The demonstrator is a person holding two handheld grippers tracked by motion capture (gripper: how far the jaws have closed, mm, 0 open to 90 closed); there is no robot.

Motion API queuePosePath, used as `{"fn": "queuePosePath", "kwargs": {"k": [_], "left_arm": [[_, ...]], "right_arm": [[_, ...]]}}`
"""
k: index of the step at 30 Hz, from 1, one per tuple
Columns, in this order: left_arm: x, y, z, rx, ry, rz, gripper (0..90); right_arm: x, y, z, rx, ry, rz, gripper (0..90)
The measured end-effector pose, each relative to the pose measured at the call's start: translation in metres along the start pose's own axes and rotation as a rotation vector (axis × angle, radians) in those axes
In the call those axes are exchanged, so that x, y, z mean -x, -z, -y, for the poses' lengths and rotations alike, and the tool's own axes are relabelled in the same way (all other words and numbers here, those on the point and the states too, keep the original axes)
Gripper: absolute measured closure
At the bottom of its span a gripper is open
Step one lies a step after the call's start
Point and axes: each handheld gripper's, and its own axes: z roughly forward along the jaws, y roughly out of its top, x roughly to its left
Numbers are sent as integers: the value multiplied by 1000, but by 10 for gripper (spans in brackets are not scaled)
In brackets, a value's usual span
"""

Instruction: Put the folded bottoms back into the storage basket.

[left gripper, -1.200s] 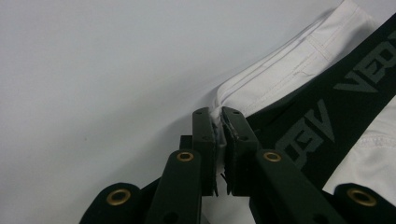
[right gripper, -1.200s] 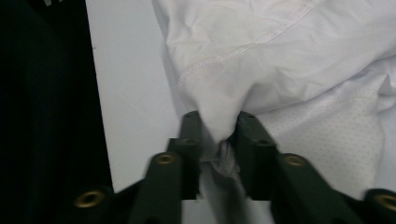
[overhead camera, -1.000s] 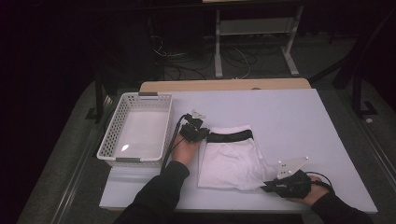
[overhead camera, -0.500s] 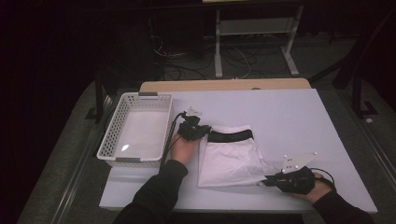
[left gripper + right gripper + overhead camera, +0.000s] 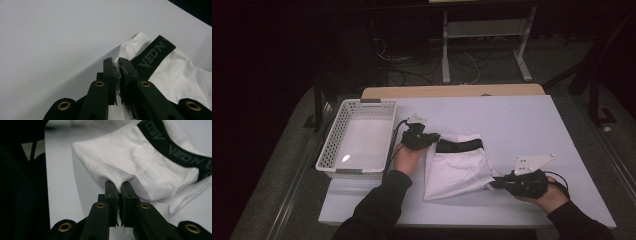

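Both claws grip the white underwear on the counter.

The left claw (image 5: 428, 140) pinches its far-left corner by the black waistband (image 5: 459, 145); the right claw (image 5: 495, 184) clamps the near-right hem, lifting it slightly. The white underwear (image 5: 455, 168) lies mid-counter (image 5: 522, 120), right of the white basket (image 5: 332, 150).

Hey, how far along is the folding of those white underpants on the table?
Partly done: the white underpants already lie in a narrow folded shape. In hand: the left hand-held gripper is shut on the corner by the black waistband, and the right hand-held gripper is shut on the bottom corner, lifting it. Probably left: finishing that fold and moving the underpants to the white basket.
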Motion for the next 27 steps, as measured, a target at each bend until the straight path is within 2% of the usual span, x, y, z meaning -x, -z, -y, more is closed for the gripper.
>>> {"fn": "queuePosePath", "kwargs": {"k": [3,14,20,24,27], "left_arm": [[1,2,-2,7,0,13,844],[7,7,-13,18,-22,54,845],[10,12,-21,23,-43,69,845],[8,14,-26,0,-42,80,845],[7,15,-30,6,-43,88,845]], "right_arm": [[1,1,-6,40,-11,-12,853],[4,3,-26,99,10,-17,854],[6,2,-38,106,30,-19,854],[8,-1,-46,116,42,-15,854],[9,-1,-51,121,48,-11,854]]}}
